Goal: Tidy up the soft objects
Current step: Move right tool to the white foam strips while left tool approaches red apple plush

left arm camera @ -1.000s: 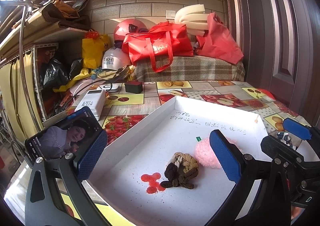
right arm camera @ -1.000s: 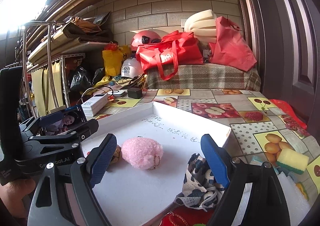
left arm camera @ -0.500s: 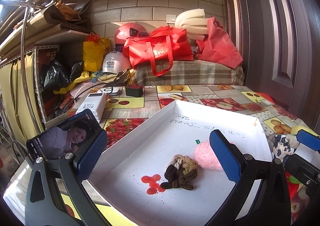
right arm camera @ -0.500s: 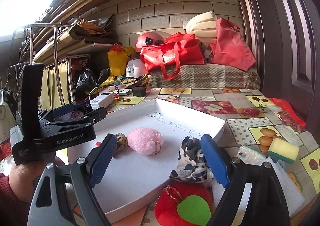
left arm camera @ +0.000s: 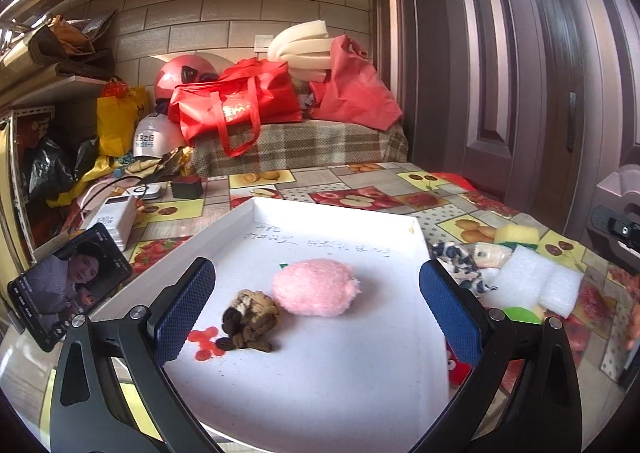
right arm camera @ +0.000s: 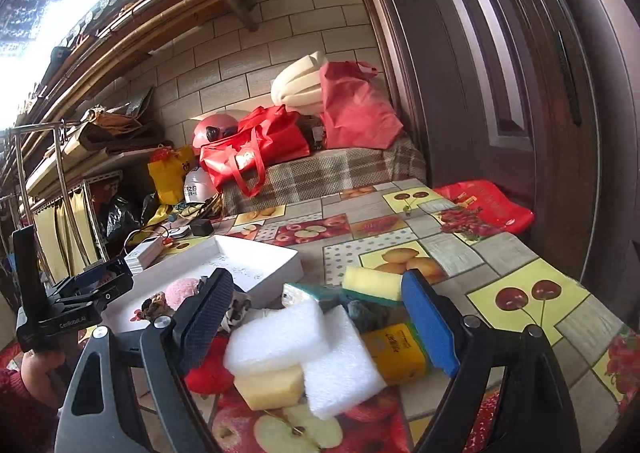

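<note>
Both tongs stood wide open and empty. The left tongs (left arm camera: 316, 309) framed a pink pompom (left arm camera: 314, 287) in the white tray (left arm camera: 224, 229); the right tongs (right arm camera: 316, 317) hung over white foam blocks (right arm camera: 304, 349) on the desk (right arm camera: 452, 253).

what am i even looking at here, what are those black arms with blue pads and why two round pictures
There is no robot here. A person holds a hand tool in each hand, each a two-finger gripper with blue pads. Each tool carries a wide-angle camera that looks out along its fingers, so you get two round, bent pictures.

The left gripper is open and holds nothing. It looks over a white tray on a table with a fruit-print cloth. In the tray lie a pink puff and a brown knotted toy.

The right gripper is also open and holds nothing. It faces a pile beside the tray: white foam blocks, a yellow sponge and a red plush.

A phone stands propped left of the tray.
</note>
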{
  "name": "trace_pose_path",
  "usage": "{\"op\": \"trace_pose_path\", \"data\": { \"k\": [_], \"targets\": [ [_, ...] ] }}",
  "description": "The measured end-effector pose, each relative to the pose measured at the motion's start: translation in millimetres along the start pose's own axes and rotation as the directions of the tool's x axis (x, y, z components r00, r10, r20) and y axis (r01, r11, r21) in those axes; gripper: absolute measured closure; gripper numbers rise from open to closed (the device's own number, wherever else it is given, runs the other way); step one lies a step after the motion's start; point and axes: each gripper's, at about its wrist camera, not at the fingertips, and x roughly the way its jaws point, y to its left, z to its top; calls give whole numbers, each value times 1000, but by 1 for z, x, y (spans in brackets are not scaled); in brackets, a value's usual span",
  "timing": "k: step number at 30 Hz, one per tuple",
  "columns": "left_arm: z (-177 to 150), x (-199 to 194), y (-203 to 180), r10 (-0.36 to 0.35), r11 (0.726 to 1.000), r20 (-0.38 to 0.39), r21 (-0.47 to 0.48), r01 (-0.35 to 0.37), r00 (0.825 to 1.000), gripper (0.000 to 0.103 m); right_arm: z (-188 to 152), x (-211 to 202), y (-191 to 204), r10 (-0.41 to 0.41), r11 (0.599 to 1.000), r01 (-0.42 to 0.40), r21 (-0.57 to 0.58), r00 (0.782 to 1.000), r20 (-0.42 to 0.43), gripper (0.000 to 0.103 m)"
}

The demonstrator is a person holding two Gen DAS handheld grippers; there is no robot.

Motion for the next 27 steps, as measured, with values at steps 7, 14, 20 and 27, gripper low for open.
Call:
{"op": "trace_pose_path", "data": {
  "k": [7, 14, 20, 27],
  "targets": [
    [-5, -6, -64, -209, 969, -90, 117, 218, 974, 0, -3, 5, 5, 56, 993, -66, -98, 994, -98, 17],
    [-6, -4, -67, -236, 961, -124, 119, 251, 964, 0, -17, 63, 49, 58, 949, -149, -277, 948, -313, 17],
    [-10, -2, -67, -246, 958, -154, 109, 264, 957, 0, -34, 84, 63, 0, 926, -145, -349, 923, -384, 17],
    [-12, -1, -73, -253, 952, -176, 129, 277, 951, 0, -31, 69, 45, 7, 932, -147, -332, 922, -388, 35]
  ]
}}
